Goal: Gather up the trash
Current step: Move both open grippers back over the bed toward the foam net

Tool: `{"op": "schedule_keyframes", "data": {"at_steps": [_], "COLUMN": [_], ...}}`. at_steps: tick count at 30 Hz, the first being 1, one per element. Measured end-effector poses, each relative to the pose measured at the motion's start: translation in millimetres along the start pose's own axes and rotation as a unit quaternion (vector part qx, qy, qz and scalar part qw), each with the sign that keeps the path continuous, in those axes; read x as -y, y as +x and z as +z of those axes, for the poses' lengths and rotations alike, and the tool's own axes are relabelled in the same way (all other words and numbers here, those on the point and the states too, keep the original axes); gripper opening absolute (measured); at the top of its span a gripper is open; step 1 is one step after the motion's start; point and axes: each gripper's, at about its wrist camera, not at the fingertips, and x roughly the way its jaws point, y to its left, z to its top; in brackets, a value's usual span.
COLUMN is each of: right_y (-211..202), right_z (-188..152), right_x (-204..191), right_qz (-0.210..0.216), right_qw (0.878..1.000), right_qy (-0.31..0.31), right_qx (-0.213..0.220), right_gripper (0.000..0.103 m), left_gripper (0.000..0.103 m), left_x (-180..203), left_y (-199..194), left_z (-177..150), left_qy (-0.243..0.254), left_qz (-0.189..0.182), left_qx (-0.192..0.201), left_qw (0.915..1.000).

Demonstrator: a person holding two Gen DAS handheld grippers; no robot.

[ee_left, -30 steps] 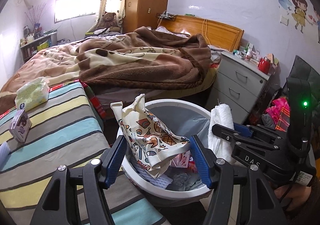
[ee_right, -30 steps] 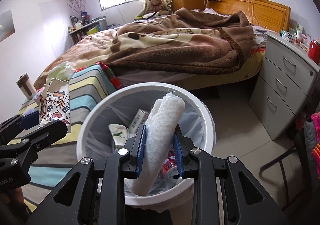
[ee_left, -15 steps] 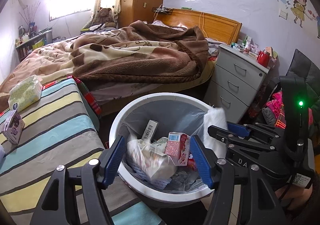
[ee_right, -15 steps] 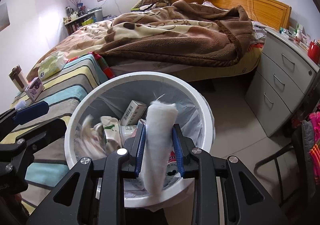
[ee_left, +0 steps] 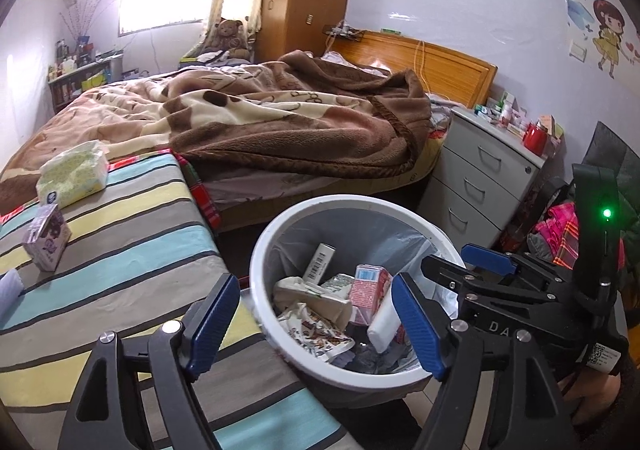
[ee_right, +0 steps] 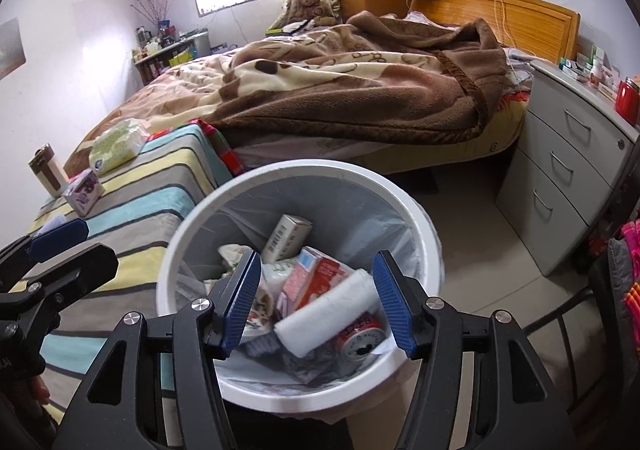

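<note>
A white trash bin (ee_left: 360, 380) (ee_right: 304, 396) with a grey liner stands beside the striped bed. Inside lie a patterned wrapper (ee_left: 316, 330), a white paper roll (ee_right: 324, 320) (ee_left: 382, 324), a pink carton (ee_left: 370, 288) (ee_right: 308, 278), a box (ee_right: 286, 238) and a red can (ee_right: 360, 336). My left gripper (ee_left: 316, 326) is open and empty above the bin's near rim. My right gripper (ee_right: 318, 300) is open and empty above the bin. On the striped cover sit a purple carton (ee_left: 46, 238) (ee_right: 84, 191) and a green tissue pack (ee_left: 74, 173) (ee_right: 118, 145).
A big bed with a brown blanket (ee_left: 260, 121) lies behind the bin. A grey drawer unit (ee_left: 480, 177) (ee_right: 568, 165) stands at the right. A brown cup (ee_right: 48, 169) sits at the striped bed's far left. Pink cloth on a chair (ee_left: 564, 230) is at the right.
My left gripper dropped the patterned wrapper into the bin. My right gripper opened and the white paper roll fell in. Both grippers are now empty.
</note>
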Motion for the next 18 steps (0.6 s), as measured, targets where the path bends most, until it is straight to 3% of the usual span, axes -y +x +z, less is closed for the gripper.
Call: {"op": "schedule_keyframes", "data": {"at_steps": [18], "right_y": [-1], "right_z": [3], "right_x": [-52], "right_qz": [0.062], "right_qw": [0.997], "right_qy": [-0.014], "right_qx": [0.038], "right_gripper": [0.06], "left_gripper": [0.078], "left_x": [-71], "left_y": [-47], "left_z": [-11], "left_qy": [-0.046], "left_qz": [0.05], "left_qx": [0.033], "left_qw": [0.9972]}}
